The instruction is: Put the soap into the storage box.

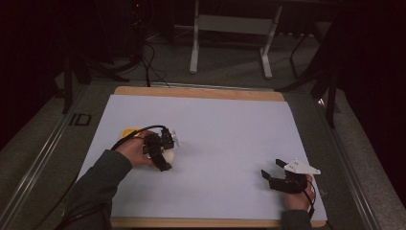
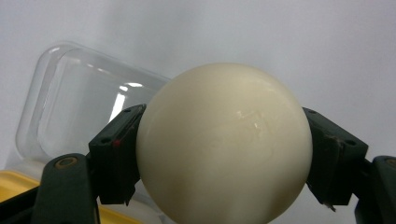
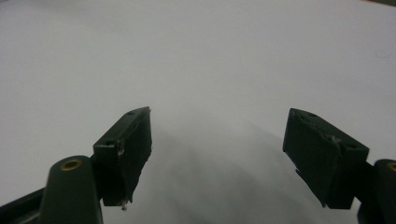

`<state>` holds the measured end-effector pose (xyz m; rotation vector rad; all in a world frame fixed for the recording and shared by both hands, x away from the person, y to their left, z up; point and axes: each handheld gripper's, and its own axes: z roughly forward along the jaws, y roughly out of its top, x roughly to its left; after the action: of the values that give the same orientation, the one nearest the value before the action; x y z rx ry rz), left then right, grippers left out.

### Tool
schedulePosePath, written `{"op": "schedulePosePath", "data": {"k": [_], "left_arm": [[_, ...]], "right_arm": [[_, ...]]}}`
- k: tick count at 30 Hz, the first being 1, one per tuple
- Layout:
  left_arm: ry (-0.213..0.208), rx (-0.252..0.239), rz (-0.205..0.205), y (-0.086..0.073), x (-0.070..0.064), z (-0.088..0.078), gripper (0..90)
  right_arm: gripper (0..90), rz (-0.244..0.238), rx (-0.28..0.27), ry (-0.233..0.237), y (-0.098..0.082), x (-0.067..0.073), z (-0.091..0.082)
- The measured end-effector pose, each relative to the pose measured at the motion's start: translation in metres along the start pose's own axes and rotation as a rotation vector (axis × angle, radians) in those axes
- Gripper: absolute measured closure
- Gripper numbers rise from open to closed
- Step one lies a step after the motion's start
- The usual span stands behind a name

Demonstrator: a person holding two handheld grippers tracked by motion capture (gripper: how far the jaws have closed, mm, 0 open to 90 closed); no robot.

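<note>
Cream ball [image 2: 224, 144], unlabelled, clamped in left hand-held gripper [image 2: 224, 154]; right hand-held gripper [image 3: 217, 158] gapes, holding nothing.

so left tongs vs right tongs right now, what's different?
The left tongs are shut on a cream ball; the right tongs are open with nothing between the jaws. The left tongs sit by a clear lid and a yellow container; the right tongs are over bare white sheet near the table's front right corner. Both have the same black two-jaw build.
</note>
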<state>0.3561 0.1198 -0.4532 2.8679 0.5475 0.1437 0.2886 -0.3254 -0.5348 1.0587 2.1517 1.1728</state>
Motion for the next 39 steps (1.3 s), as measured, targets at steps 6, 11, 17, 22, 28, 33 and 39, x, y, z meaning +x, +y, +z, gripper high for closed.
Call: {"op": "schedulePosePath", "data": {"k": [6, 11, 17, 22, 28, 33, 39], "left_arm": [[0.005, 0.002, -0.020, -0.005, 0.006, -0.001, 24.0], [0.012, 0.005, -0.042, -0.011, 0.013, -0.003, 24.0], [0.020, 0.000, -0.074, -0.016, 0.019, -0.006, 24.0], [0.028, 0.001, -0.081, -0.018, 0.023, -0.008, 24.0], [0.033, 0.006, -0.113, -0.019, 0.026, -0.006, 24.0], [0.068, 0.002, -0.142, -0.021, 0.030, -0.007, 24.0], [0.063, -0.004, -0.160, -0.022, 0.033, -0.009, 24.0]], "right_arm": [[23.6, 0.001, 0.000, 0.000, 0.000, 0.000, 0.000], [23.6, -0.001, 0.000, -0.001, 0.000, 0.000, 0.000], [23.6, -0.001, -0.001, -0.001, 0.000, 0.000, 0.000], [23.6, -0.001, -0.001, -0.001, 0.000, 0.000, 0.000], [23.6, 0.001, -0.001, -0.001, 0.000, 0.000, 0.000], [23.6, 0.000, -0.001, -0.001, 0.000, 0.000, 0.000], [23.6, -0.001, -0.001, -0.001, 0.000, 0.000, 0.000]]}}
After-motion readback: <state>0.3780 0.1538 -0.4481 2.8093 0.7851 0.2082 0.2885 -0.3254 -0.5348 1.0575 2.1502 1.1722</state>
